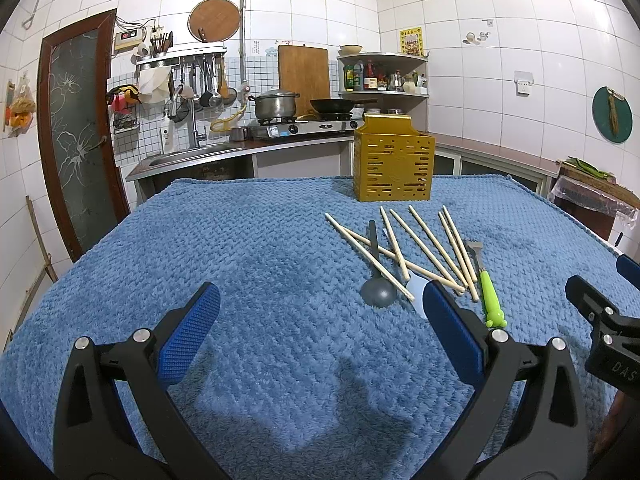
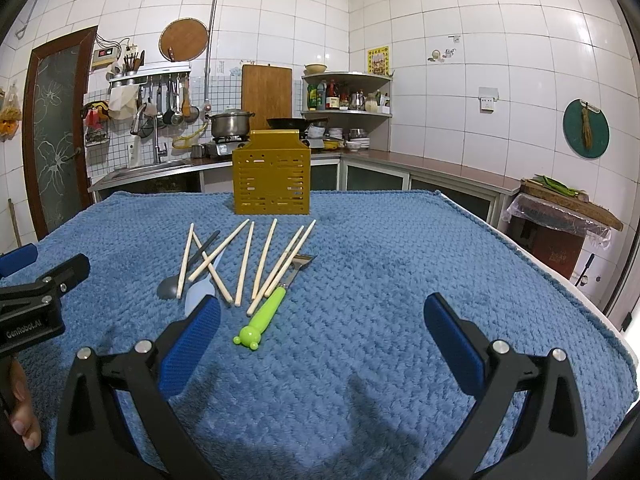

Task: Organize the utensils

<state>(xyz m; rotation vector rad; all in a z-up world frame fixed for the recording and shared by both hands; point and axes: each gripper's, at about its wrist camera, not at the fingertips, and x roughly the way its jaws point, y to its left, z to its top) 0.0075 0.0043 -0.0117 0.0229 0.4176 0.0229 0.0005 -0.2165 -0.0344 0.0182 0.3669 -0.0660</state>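
Several wooden chopsticks [image 1: 424,246] [image 2: 244,264] lie scattered on the blue towel, crossing a dark grey spoon [image 1: 378,290] [image 2: 170,286] and a pale blue spoon [image 1: 416,288] [image 2: 199,294]. A green-handled fork [image 1: 490,296] [image 2: 266,312] lies beside them. Behind them stands a gold perforated utensil holder [image 1: 394,160] [image 2: 272,176]. My left gripper [image 1: 320,320] hovers open, near and left of the utensils. My right gripper [image 2: 322,330] hovers open, near and right of them. Each gripper shows at the other view's edge.
The blue towel [image 1: 240,240] [image 2: 400,248] covers the whole table. Its right edge [image 2: 560,280] drops off near a wrapped box. A kitchen counter with sink, stove and pots runs behind the table. A hand [image 2: 22,412] shows at the lower left.
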